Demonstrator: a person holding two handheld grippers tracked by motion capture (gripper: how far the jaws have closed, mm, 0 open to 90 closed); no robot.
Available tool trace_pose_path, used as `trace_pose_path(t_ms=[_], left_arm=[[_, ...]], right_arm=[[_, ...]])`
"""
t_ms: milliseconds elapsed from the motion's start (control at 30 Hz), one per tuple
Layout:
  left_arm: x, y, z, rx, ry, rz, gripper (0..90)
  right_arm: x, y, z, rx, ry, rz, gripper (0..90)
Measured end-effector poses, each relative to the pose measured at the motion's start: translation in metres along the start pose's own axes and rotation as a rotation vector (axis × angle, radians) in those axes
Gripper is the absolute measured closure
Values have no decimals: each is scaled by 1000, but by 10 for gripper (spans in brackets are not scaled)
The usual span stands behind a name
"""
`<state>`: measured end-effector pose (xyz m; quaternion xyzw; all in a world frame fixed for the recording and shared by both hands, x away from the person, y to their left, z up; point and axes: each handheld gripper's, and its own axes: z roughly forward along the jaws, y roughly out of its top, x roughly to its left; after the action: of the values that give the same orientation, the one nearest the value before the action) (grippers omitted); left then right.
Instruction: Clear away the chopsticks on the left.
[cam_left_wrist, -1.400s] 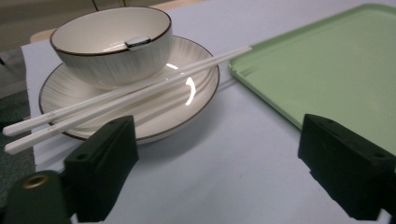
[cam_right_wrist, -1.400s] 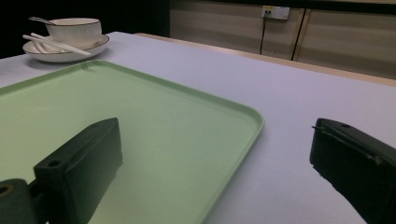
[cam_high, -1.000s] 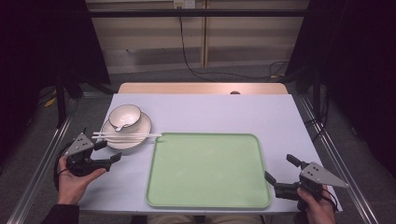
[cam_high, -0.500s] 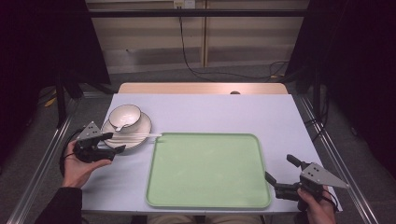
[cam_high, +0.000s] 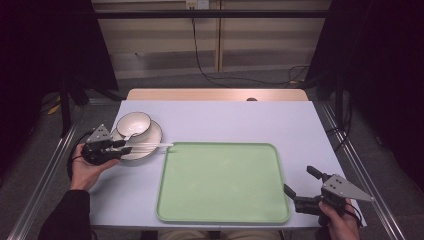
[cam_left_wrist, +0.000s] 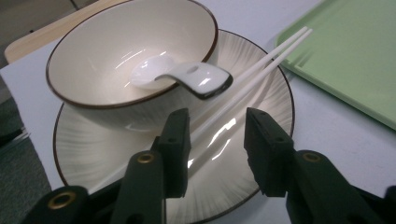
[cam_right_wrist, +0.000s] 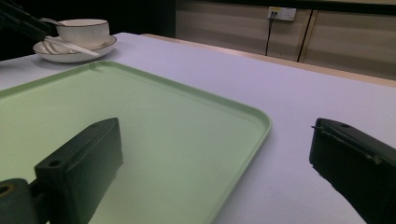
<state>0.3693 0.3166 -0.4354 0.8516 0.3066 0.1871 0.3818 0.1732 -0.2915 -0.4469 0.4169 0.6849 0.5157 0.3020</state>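
A cream bowl (cam_high: 133, 123) with a dark rim stands on a matching plate (cam_high: 152, 134) at the table's left. A white spoon (cam_left_wrist: 187, 77) lies in the bowl (cam_left_wrist: 93, 60). Two white chopsticks (cam_high: 152, 145) rest across the plate, tips toward the green tray (cam_high: 222, 180). My left gripper (cam_high: 126, 146) reaches over the plate's near rim. Its jaws have just been closing. In the left gripper view the chopsticks (cam_left_wrist: 266, 70) run between the jaws of the left gripper (cam_left_wrist: 217, 121), with gaps on both sides. My right gripper (cam_high: 299, 181) stands open by the tray's near right corner, holding nothing.
The tray (cam_right_wrist: 140, 121) lies in the middle of the pale blue table (cam_high: 240, 120), its rim close to the chopstick tips. A wooden strip (cam_high: 215, 94) runs along the far edge. Metal rails (cam_high: 52, 165) flank both sides.
My left gripper has moved forward and right onto the plate, and its jaws have narrowed around the chopsticks. The right gripper has stayed in place.
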Motion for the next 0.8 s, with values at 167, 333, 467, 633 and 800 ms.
trace_pose_path(t_ms=[167, 333, 467, 633, 800], left_arm=[[8, 4, 5, 26, -34, 33, 619], [9, 3, 11, 34, -26, 44, 598], [12, 3, 12, 59, -34, 56, 594], [11, 4, 13, 78, -57, 77, 632], [11, 7, 16, 87, -85, 104, 685]], right_arm=[[1, 0, 0, 0, 5, -5, 23], [1, 0, 1, 5, 15, -4, 23], [1, 0, 1, 4, 21, -1, 25], [1, 0, 1, 6, 21, 2, 25], [5, 0, 3, 19, 39, -27, 17]])
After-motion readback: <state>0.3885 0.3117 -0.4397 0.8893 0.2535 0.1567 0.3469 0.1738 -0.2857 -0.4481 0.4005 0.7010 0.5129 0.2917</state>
